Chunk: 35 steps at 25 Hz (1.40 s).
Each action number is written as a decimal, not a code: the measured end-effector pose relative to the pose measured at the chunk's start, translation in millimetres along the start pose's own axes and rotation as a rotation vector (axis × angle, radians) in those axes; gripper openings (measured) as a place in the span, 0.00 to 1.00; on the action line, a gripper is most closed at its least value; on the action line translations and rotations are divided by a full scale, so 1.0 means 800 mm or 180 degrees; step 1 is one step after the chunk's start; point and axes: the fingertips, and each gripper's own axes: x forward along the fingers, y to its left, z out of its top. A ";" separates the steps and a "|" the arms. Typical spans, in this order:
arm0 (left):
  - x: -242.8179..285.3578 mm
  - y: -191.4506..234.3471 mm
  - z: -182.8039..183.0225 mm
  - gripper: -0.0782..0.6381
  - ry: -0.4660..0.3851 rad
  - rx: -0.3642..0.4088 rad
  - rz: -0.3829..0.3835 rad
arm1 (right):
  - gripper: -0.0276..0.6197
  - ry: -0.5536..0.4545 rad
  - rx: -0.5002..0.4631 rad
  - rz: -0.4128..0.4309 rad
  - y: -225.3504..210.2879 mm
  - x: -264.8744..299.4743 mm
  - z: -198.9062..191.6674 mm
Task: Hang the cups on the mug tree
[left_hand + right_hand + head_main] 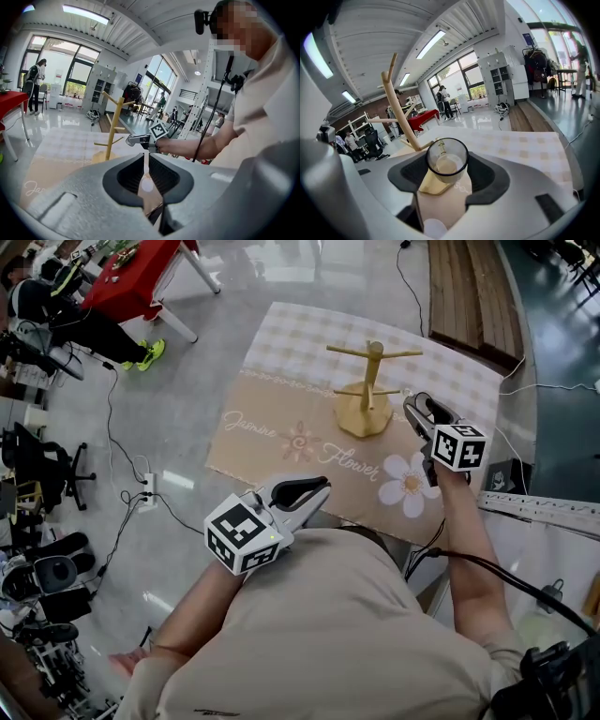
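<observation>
Right gripper point(424, 414) is pinching a clear glass cup point(446, 160) between its two jaws. In the right gripper view the cup's round rim is facing the camera, so its long axis is running roughly along the jaws. A small handle seems to be showing at the rim's upper left, though it is too faint to be sure. Mug tree point(367, 390) is standing upright on the patterned mat point(272, 442), to the left of the right gripper and slightly ahead of it, near but not touching. The right-hand tip of its lower peg point(392, 391) is pointing toward this gripper and looks like the closest hanging point. Left gripper point(319, 490) is hanging close to the person's body, well apart from the tree, with its jaws pressed nearly together and nothing between them. Judgement: the right gripper is the one placed to act. The coming move is likely turning on swinging the cup's handle side leftward onto a peg tip, with the open handle loop lined up along the peg's length.
</observation>
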 end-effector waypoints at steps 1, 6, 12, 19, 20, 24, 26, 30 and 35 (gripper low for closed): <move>-0.001 0.000 0.000 0.14 -0.0001 0.0001 -0.0002 | 0.46 0.0000 -0.0028 -0.0033 0.001 0.001 0.002; -0.008 0.003 -0.003 0.13 -0.0003 0.0008 -0.0010 | 0.46 -0.0003 -0.0159 -0.0174 0.005 0.007 0.009; -0.020 0.009 -0.006 0.13 -0.0021 -0.0008 -0.0014 | 0.46 -0.0022 -0.0351 -0.0313 0.019 0.010 0.014; -0.033 0.014 -0.012 0.14 -0.0029 -0.0002 -0.0040 | 0.46 -0.0031 -0.0700 -0.0649 0.027 0.011 0.012; -0.036 0.015 -0.012 0.13 -0.0031 -0.0002 -0.0046 | 0.46 -0.0025 -0.0780 -0.0715 0.028 0.010 0.012; -0.046 0.017 -0.013 0.13 -0.0034 0.0007 -0.0067 | 0.46 -0.0025 -0.0909 -0.0907 0.032 0.014 0.007; -0.052 0.019 -0.014 0.13 -0.0035 0.0008 -0.0074 | 0.46 -0.0032 -0.0889 -0.0981 0.033 0.015 0.003; -0.067 0.025 -0.022 0.14 -0.0036 -0.0015 -0.0072 | 0.46 -0.0035 -0.0870 -0.1104 0.036 0.019 -0.005; -0.081 0.031 -0.030 0.14 -0.0047 -0.0017 -0.0084 | 0.46 -0.0018 -0.0873 -0.1163 0.045 0.031 -0.014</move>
